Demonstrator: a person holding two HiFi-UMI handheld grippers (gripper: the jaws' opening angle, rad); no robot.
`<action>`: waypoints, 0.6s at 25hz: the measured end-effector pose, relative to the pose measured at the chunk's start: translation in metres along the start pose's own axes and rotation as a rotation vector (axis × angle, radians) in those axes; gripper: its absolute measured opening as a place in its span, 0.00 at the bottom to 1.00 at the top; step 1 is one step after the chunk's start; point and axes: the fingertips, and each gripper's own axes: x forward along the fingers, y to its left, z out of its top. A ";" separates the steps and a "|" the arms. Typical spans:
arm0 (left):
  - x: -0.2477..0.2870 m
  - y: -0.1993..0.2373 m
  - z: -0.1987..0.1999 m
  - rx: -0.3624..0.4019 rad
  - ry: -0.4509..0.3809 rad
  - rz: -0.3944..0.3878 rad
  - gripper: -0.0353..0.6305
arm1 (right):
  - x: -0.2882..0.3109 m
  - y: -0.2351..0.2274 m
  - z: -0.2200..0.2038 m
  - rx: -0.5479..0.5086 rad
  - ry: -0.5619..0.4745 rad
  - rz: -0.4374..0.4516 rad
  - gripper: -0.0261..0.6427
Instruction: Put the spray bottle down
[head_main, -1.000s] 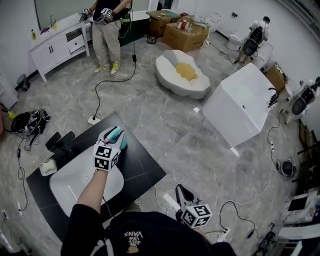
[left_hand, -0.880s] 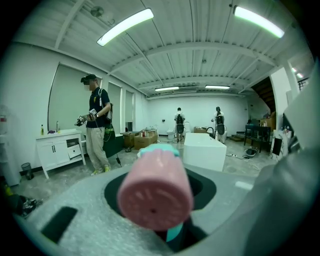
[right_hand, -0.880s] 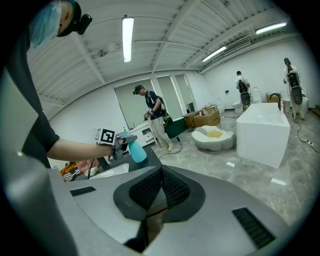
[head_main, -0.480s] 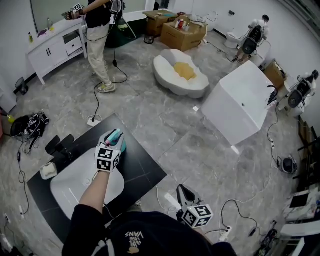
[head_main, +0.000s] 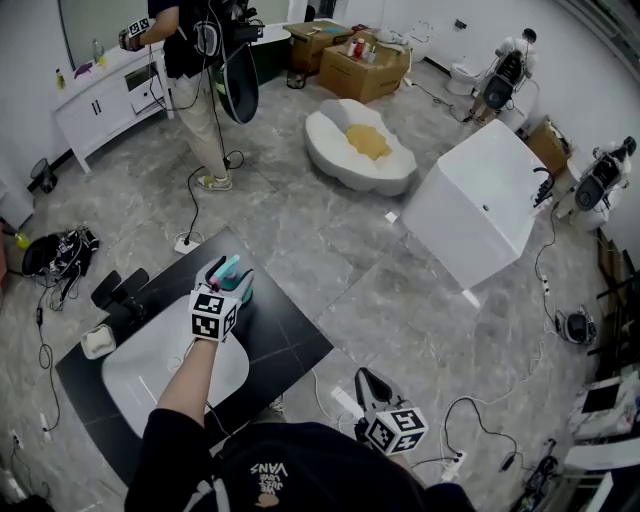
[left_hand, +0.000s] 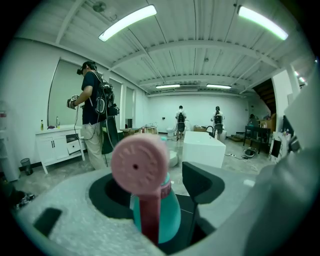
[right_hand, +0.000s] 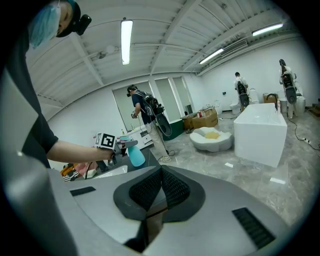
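Note:
A teal spray bottle (head_main: 237, 284) with a pink head stands upright on the black table (head_main: 285, 345), just past the white basin (head_main: 150, 375). My left gripper (head_main: 229, 273) reaches level over the basin, its jaws on either side of the bottle and opening. In the left gripper view the bottle (left_hand: 167, 215) fills the gap, and the right pad (left_hand: 200, 182) stands apart from it. My right gripper (head_main: 365, 385) hangs low at the table's near corner, shut and empty. From the right gripper (right_hand: 161, 175) view the bottle (right_hand: 135, 155) shows at the far left.
A white cloth (head_main: 97, 338) lies at the table's left end. On the floor beyond are a power strip (head_main: 187, 240) with cables, a white bathtub (head_main: 480, 205) and an oval tub (head_main: 360, 145). A person (head_main: 200, 60) stands by the white cabinet (head_main: 100, 90).
My left gripper's jaws have spread apart around the spray bottle, and the hand has hardly shifted. The right gripper kept still. The person at the back stepped left.

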 end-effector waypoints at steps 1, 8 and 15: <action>-0.001 -0.001 0.000 -0.003 0.001 0.000 0.50 | -0.001 0.000 0.000 0.000 -0.001 0.000 0.04; -0.007 -0.003 -0.006 -0.014 0.015 0.017 0.52 | -0.007 -0.003 -0.002 -0.005 -0.014 0.006 0.04; -0.031 -0.004 -0.013 -0.024 0.025 0.042 0.53 | -0.014 0.001 -0.005 -0.010 -0.016 0.029 0.04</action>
